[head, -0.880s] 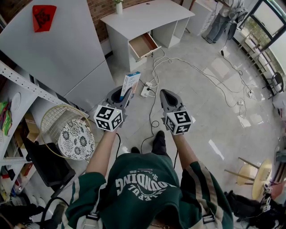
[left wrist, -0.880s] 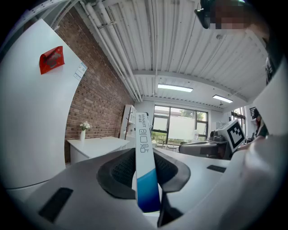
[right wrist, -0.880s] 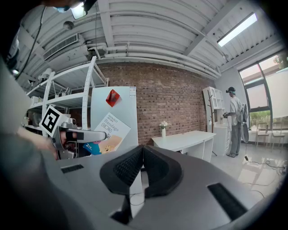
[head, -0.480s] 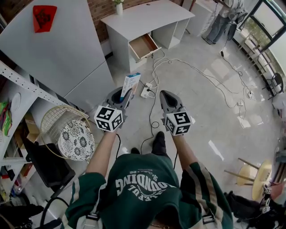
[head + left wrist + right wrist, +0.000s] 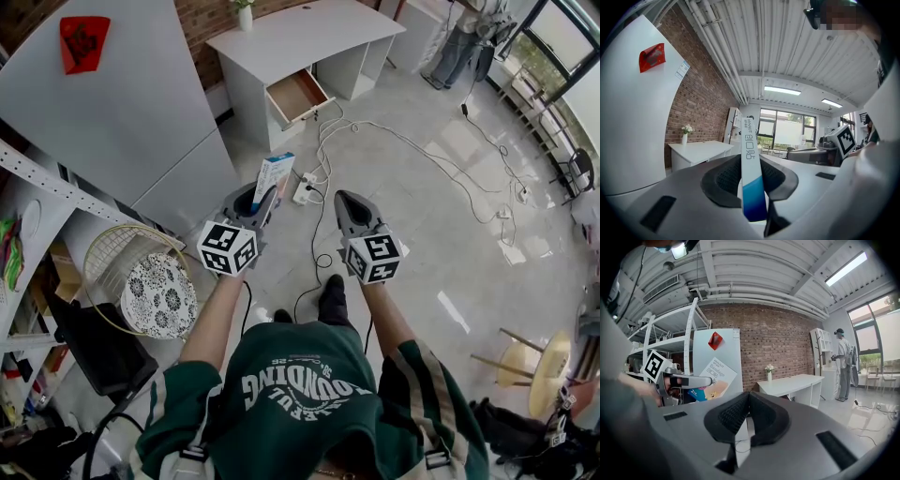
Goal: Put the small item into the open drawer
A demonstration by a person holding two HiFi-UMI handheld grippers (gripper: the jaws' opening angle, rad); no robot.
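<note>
Box point(image 5: 274, 175) shown clenched upright in the left claw point(image 5: 262, 195); the right claw point(image 5: 345, 197) is held closed and empty. Little has been changed over the last second: the drawer point(image 5: 298, 94) of the table point(image 5: 309, 33) is still well ahead, so the carry remains to be completed.

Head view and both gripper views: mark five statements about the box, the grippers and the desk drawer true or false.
1. The left gripper grips the thin white-and-blue cardboard box. True.
2. The right gripper holds a second box. False: its jaws are shut on nothing.
3. The wood-lined drawer of the white desk is pushed shut. False: it stands pulled open.
4. A small white vase of flowers stands on the desk. True.
5. The box lies in the drawer. False: the left gripper holds it, away from the desk.
</note>
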